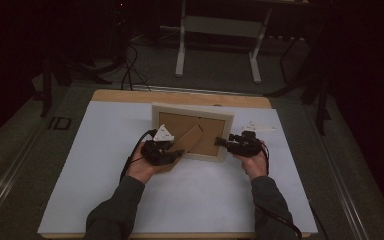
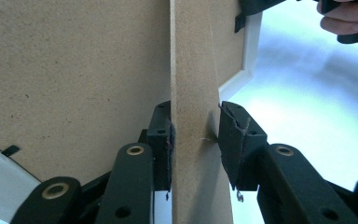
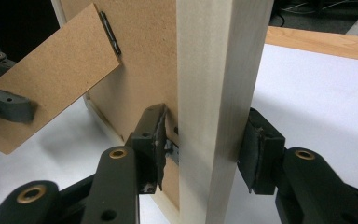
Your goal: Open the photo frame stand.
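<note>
Both tools work a picture frame (image 1: 192, 131) standing mid-picture on the tabletop (image 1: 105, 165): right tool (image 1: 223, 142) clamps its edge, left tool (image 1: 177, 155) has its jaws around the back stand (image 1: 187, 141), one pad touching. Next: swing it fully out.

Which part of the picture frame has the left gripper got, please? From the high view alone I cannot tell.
Observer: The left gripper straddles the brown fold-out strut, which is swung away from the backing board.
Operator: Is it pinched?
Observer: One pad lies against the strut; a thin sliver of gap seems to remain at the other.
Operator: And the right gripper?
Observer: The right gripper clamps the picture frame by its pale side rail, one pad on the front, the other at the back beside a small metal tab.
</note>
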`<action>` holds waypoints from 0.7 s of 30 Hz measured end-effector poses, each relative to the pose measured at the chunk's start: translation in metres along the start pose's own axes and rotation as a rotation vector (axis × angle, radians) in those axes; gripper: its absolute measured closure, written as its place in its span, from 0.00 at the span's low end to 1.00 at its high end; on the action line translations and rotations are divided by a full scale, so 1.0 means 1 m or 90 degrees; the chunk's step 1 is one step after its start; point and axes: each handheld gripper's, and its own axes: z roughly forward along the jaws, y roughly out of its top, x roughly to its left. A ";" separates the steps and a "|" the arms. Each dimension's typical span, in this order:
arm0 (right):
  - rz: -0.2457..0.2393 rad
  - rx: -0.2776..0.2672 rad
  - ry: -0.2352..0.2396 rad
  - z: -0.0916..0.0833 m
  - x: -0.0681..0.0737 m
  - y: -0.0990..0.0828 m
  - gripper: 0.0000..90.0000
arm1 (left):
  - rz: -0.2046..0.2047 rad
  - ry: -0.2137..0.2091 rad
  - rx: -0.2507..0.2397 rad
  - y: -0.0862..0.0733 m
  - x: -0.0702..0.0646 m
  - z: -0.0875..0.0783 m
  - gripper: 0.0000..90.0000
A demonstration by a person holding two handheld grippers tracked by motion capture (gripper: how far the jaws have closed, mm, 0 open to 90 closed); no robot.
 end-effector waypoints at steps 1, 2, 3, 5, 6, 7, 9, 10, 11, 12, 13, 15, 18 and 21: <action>0.002 -0.001 0.001 0.000 0.000 0.000 0.61 | 0.002 -0.001 0.002 0.000 0.000 -0.001 0.76; 0.006 0.000 0.005 0.000 0.000 -0.001 0.61 | 0.003 -0.001 0.003 0.000 -0.001 -0.001 0.76; 0.010 0.001 0.010 0.000 0.000 -0.001 0.60 | 0.007 -0.001 0.005 -0.001 -0.002 -0.001 0.77; 0.011 0.010 0.015 0.001 0.000 -0.003 0.57 | 0.008 0.001 0.009 -0.002 -0.002 -0.001 0.77; 0.012 0.013 0.017 0.003 0.001 -0.005 0.56 | 0.008 -0.001 0.009 -0.003 -0.002 -0.001 0.77; 0.013 0.018 0.019 0.004 0.001 -0.007 0.55 | 0.007 -0.002 0.007 -0.004 -0.002 -0.001 0.78; 0.012 0.027 0.022 0.007 0.002 -0.012 0.53 | 0.007 -0.002 0.006 -0.005 -0.002 -0.002 0.78; 0.012 0.032 0.024 0.009 0.003 -0.015 0.52 | 0.009 -0.002 0.006 -0.005 -0.003 -0.002 0.78; 0.012 0.035 0.024 0.010 0.004 -0.016 0.51 | 0.010 -0.002 0.005 -0.006 -0.003 -0.002 0.78; 0.009 0.037 0.022 0.011 0.004 -0.018 0.51 | 0.011 -0.002 0.006 -0.006 -0.003 -0.002 0.79; 0.007 0.041 0.021 0.012 0.004 -0.020 0.51 | 0.010 -0.003 0.006 -0.007 -0.003 -0.003 0.79; 0.007 0.044 0.021 0.013 0.005 -0.022 0.51 | 0.009 -0.004 0.003 -0.008 -0.004 -0.003 0.80; 0.006 0.053 0.017 0.013 0.005 -0.025 0.53 | 0.009 -0.006 0.000 -0.009 -0.005 -0.004 0.80; 0.000 0.061 0.007 0.014 0.005 -0.028 0.55 | 0.009 -0.010 -0.004 -0.009 -0.005 -0.004 0.81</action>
